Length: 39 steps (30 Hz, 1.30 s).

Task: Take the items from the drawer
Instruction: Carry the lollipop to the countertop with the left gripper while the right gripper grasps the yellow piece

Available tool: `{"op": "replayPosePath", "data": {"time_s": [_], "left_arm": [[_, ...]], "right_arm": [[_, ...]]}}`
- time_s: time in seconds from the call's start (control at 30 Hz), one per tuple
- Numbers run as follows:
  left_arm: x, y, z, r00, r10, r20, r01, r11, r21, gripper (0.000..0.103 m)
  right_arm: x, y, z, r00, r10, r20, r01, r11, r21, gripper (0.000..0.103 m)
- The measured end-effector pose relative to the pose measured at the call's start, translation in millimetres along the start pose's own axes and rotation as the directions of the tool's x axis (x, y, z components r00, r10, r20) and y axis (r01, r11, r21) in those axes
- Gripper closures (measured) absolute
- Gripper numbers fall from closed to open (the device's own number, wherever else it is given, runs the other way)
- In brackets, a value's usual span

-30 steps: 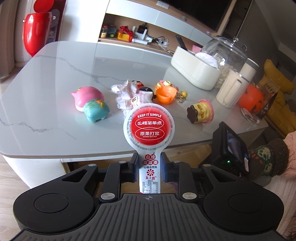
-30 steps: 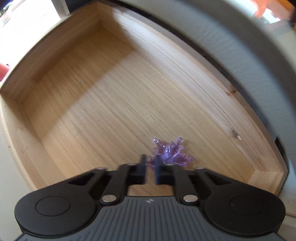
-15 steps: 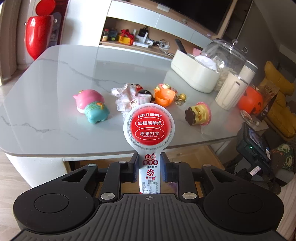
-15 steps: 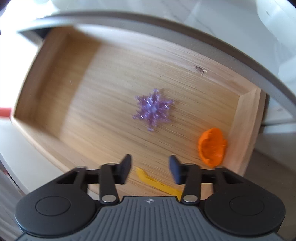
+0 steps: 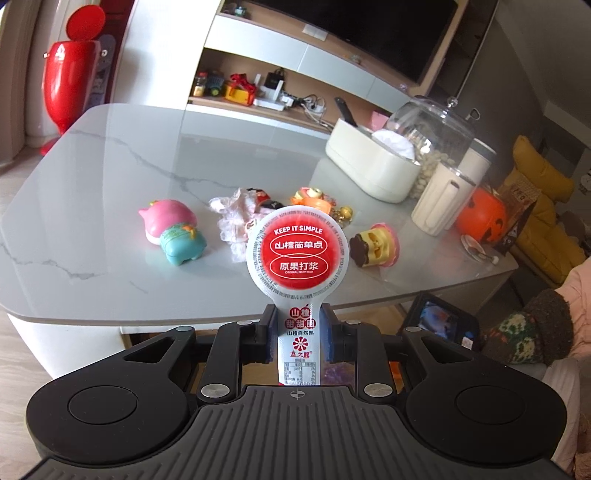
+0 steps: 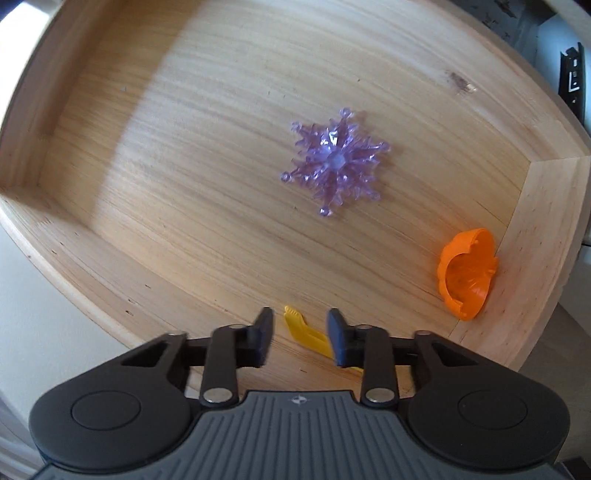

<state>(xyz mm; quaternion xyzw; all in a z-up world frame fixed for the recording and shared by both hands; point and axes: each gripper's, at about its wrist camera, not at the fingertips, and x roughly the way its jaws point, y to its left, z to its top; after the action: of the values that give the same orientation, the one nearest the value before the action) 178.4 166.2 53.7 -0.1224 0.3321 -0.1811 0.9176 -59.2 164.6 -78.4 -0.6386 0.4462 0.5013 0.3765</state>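
A home living room: television [image 5: 369, 33], toy-strewn marble table [image 5: 92, 192], yellow sofa [image 5: 543, 221]

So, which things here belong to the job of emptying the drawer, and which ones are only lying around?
Part of the job:
- wooden drawer
- purple snowflake
- orange shell
- yellow piece, between the closing right gripper
- snack packet, held by the left gripper

Just lying about:
- pink pig toy
- teal toy
- pumpkin bucket
- white tissue box

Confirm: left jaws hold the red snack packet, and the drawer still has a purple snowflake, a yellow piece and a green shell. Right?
Not quite. The shell in the drawer is orange, not green, as the right wrist view shows. The left gripper does hold the red snack packet; purple snowflake and yellow piece are there.
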Motion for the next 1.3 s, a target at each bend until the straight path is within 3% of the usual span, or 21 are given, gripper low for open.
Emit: {"op": "replayPosePath", "data": {"time_s": [0.13,0.23,0.3,0.33,0.5,0.63,0.73,0.87,0.97,1.03,1.17,1.3], "left_arm": [[-2.3,-1.4,0.5,1.0,-0.01,0.005,0.01,1.0,0.001,0.077],[-2.2,-0.2,-0.3,1.0,-0.001,-0.003,0.001,1.0,-0.003,0.077],[-1.6,1.9,-1.6,1.0,0.006,-0.01,-0.006,1.0,-0.011,0.077],[-1.3,3.1,-2.0,1.0,0.009,-0.013,-0.009,1.0,-0.014,0.077],[0.3,7.3,-2.6,1.0,0.024,-0.019,-0.024,0.999,-0.023,0.077],[8.5,1.7,-6.4,0.998,0.024,-0.052,-0.024,1.0,0.014,0.077],[18.6,-8.6,-14.9,0.995,0.021,-0.095,-0.014,0.997,0.072,0.077],[25.4,-32.3,-32.0,0.985,0.055,-0.164,-0.029,0.987,0.16,0.077],[21.6,-50.2,-41.0,0.982,0.045,-0.184,-0.014,0.986,0.169,0.077],[17.2,-58.3,-35.0,0.987,0.044,-0.157,-0.018,0.986,0.165,0.077],[22.7,-65.9,17.4,0.996,0.083,-0.028,-0.077,0.986,0.148,0.077],[61.7,-56.8,62.7,0.985,0.151,0.082,-0.161,0.977,0.137,0.076]], "right_arm": [[13.0,1.9,6.5,0.995,-0.009,-0.099,0.007,1.0,-0.026,0.076],[14.9,8.6,12.5,0.992,-0.026,-0.123,0.017,0.997,-0.073,0.078],[21.0,12.8,15.5,0.989,-0.055,-0.134,0.043,0.995,-0.095,0.087],[23.2,13.1,15.6,0.988,-0.056,-0.143,0.043,0.994,-0.096,0.087],[-11.7,11.9,-5.3,0.998,-0.066,0.011,0.067,0.992,-0.103,0.093],[-56.1,5.1,-35.2,0.987,-0.003,0.158,0.012,0.998,-0.054,0.094],[-91.7,-4.3,-58.6,0.957,0.05,0.286,-0.049,0.999,-0.01,0.095],[-128.7,-2.8,-78.8,0.888,0.097,0.449,-0.112,0.994,0.007,0.095],[-141.6,1.3,-99.8,0.838,0.121,0.532,-0.141,0.99,-0.002,0.095],[-155.0,0.5,-109.4,0.806,0.131,0.577,-0.154,0.988,-0.01,0.095],[-181.9,-4.1,-124.1,0.744,0.142,0.652,-0.167,0.986,-0.024,0.095],[-204.1,-12.8,-135.3,0.672,0.132,0.729,-0.175,0.984,-0.016,0.095]]}}
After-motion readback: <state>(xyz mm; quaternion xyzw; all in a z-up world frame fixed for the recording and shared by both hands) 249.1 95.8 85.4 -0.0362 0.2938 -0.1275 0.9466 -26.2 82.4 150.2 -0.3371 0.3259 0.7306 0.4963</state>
